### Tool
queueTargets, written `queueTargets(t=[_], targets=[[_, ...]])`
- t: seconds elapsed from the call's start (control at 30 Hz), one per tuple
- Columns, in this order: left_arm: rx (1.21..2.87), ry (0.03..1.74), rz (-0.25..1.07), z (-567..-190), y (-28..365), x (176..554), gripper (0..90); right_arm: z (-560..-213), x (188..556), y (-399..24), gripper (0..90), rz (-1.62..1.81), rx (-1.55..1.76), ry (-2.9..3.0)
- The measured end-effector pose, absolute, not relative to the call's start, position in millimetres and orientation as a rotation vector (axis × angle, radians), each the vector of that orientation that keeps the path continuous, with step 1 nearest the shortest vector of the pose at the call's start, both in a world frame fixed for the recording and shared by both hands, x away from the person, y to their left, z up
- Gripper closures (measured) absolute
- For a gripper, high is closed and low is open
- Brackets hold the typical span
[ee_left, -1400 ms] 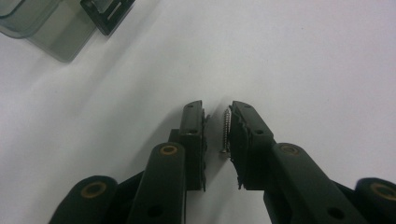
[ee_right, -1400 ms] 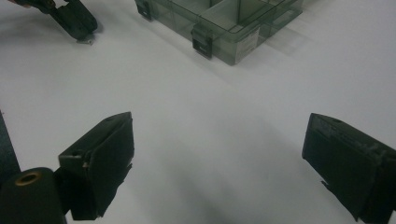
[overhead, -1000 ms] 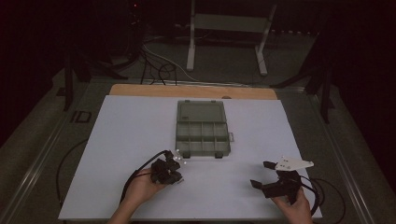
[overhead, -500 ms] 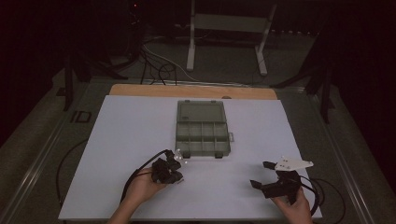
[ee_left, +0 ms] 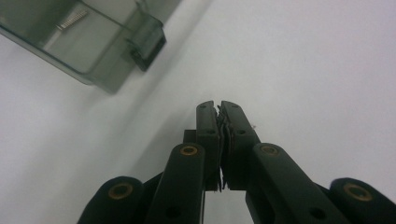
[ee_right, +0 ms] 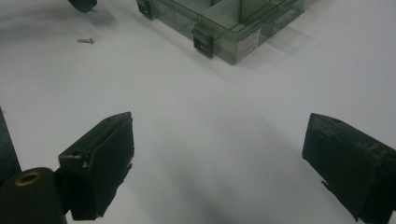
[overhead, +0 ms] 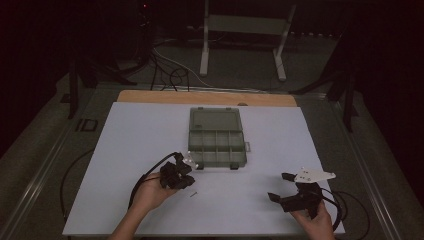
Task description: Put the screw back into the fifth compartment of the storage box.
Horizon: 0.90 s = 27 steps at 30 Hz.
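Note:
A clear grey compartment box lies mid-table with its lid folded open behind it. My left gripper sits just in front of the box's near left corner; its jaws are pressed together with nothing visible between them. A small screw lies on the white mat right beside that gripper's tip, also seen as the screw in the right gripper view. My right gripper rests low at the front right with its jaws wide apart and empty. One box compartment holds a small spring-like part.
The white mat covers most of the table, with a wooden edge at the back. Cables trail off the near left and near right. The box's front latches face the grippers.

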<state>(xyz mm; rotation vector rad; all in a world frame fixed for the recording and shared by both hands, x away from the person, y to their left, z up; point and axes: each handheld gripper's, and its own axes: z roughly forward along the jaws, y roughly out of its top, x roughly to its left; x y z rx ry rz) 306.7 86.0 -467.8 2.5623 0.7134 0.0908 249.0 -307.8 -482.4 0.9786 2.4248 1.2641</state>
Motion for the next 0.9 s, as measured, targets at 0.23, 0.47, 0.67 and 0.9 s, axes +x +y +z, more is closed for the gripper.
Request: queueTargets(t=[0.23,0.47,0.67,0.9], targets=[[2.535,0.73,0.101,-458,89,317,87.5,-482,249,-308,8.9,1.264,0.976,2.425],[2.523,0.74,0.106,-450,89,329,87.5,-482,249,-308,8.9,1.264,0.97,2.427],[2.525,0.744,0.114,-445,88,338,87.5,-482,249,-308,8.9,1.268,0.979,2.424],[2.52,0.759,0.123,-438,86,353,87.5,-482,249,-308,8.9,1.27,0.982,2.423]])
